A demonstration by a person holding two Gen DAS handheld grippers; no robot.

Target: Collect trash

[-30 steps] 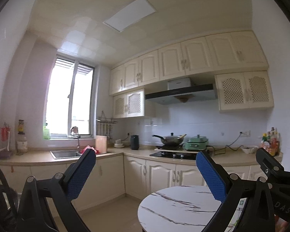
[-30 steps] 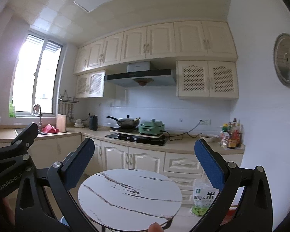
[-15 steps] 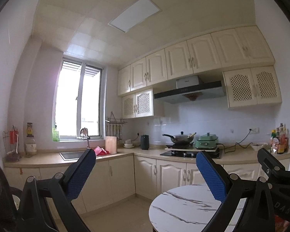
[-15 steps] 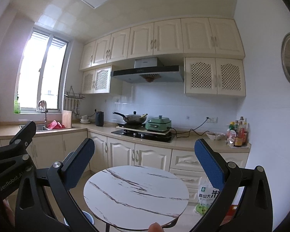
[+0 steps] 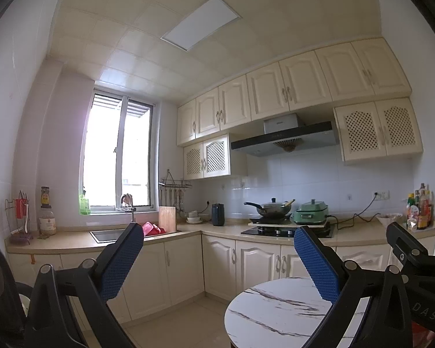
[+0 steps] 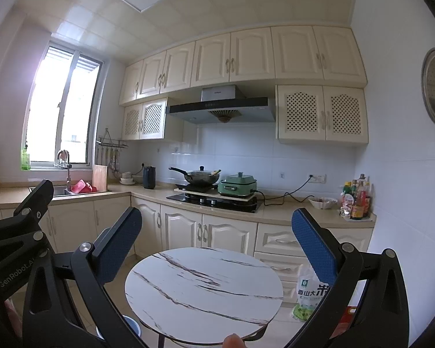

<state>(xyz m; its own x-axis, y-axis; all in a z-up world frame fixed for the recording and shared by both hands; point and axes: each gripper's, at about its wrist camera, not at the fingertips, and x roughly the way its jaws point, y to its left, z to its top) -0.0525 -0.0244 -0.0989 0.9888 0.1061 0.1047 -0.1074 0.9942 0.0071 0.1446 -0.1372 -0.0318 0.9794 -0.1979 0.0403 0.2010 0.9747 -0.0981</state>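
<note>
- Being held wide apart are the jaws of the left gripper and of the right gripper; nothing is being gripped between the blue pads.
- Both grippers are being kept in the air, side by side, well above the floor and in front of the round marble table.
- The near rim of the table is being seen just under the right gripper, and a fingertip is showing at the lower edge.
- Open floor is being left between the table and the lower cabinets, on the left side especially.
- The way on the right is being narrowed by a rice bag standing on the floor beside the table.
- A blue bin is being partly hidden under the table's left edge.
- The counter is being occupied by a wok, a green cooker and a kettle.
- No trash is being seen clearly; where it is lying cannot be told.
</note>
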